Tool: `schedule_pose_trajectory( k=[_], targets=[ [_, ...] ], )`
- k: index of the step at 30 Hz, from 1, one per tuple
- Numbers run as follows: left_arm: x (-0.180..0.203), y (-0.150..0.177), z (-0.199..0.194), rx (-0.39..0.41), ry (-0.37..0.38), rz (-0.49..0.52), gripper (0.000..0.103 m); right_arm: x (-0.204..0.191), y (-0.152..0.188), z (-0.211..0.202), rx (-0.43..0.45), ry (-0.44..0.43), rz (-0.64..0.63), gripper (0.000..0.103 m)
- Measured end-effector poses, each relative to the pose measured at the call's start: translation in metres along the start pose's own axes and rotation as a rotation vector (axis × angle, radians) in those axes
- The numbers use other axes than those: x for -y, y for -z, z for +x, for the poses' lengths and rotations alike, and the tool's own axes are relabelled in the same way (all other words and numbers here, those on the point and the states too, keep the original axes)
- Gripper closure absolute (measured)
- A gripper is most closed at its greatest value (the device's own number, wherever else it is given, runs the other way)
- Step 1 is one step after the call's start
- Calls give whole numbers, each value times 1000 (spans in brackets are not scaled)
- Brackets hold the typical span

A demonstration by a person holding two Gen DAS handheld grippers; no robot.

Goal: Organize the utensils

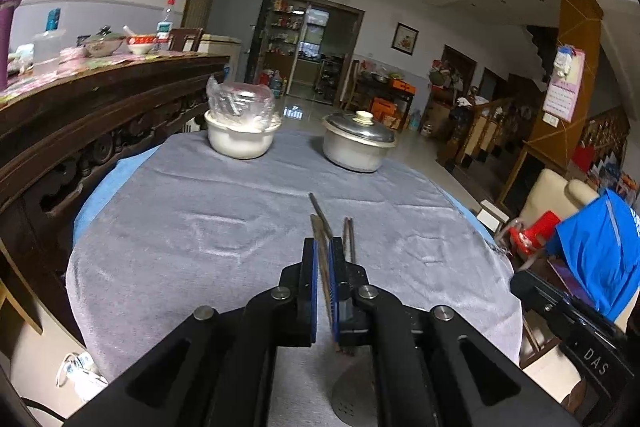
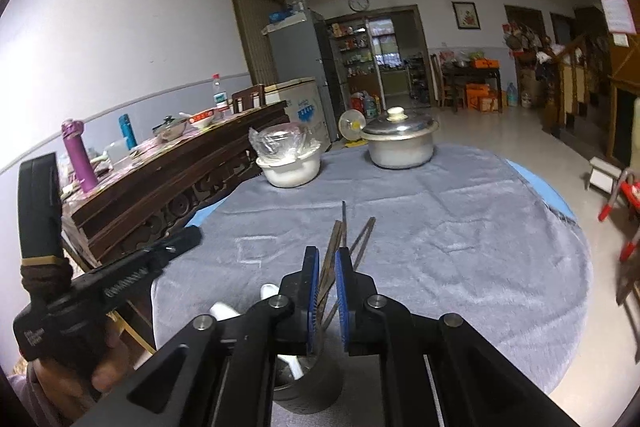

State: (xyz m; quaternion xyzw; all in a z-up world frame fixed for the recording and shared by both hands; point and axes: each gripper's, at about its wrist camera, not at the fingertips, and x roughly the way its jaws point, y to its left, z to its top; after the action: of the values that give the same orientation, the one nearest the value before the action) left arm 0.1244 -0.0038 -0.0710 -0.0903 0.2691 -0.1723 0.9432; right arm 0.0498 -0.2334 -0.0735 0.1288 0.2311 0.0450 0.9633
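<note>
Several dark chopsticks (image 1: 320,223) stand in a perforated metal utensil holder (image 2: 308,383) at the near edge of the round grey-clothed table (image 2: 440,227). White spoon handles (image 2: 224,311) also stick out of the holder. In the left wrist view my left gripper (image 1: 323,251) has its blue pads closed to a narrow gap around a pair of the chopsticks. In the right wrist view my right gripper (image 2: 327,259) sits just above the holder with chopsticks (image 2: 334,247) passing between its slightly parted blue pads. The left gripper's body (image 2: 120,279) shows at the left, held by a hand.
A white bowl (image 1: 240,139) with a plastic-wrapped item and a lidded metal pot (image 1: 358,141) stand at the table's far side. A dark wooden sideboard (image 1: 100,107) with bottles and dishes runs along the left. A red stool (image 2: 624,203) and a blue bag (image 1: 600,247) are on the right.
</note>
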Motion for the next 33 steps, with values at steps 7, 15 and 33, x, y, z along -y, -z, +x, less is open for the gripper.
schedule_pose_trajectory(
  k=[7,15,33],
  targets=[
    [-24,-5,14,-37,-49,-51,57,28,-4,18,-66,-1,89,92],
    [-45,-6,47,-149,-58,-67,54,55,-9,61,-207,-50,140,88],
    [-86,12,103,-325,-68,-129,54,94,-36,277,-607,-135,290,83]
  ],
)
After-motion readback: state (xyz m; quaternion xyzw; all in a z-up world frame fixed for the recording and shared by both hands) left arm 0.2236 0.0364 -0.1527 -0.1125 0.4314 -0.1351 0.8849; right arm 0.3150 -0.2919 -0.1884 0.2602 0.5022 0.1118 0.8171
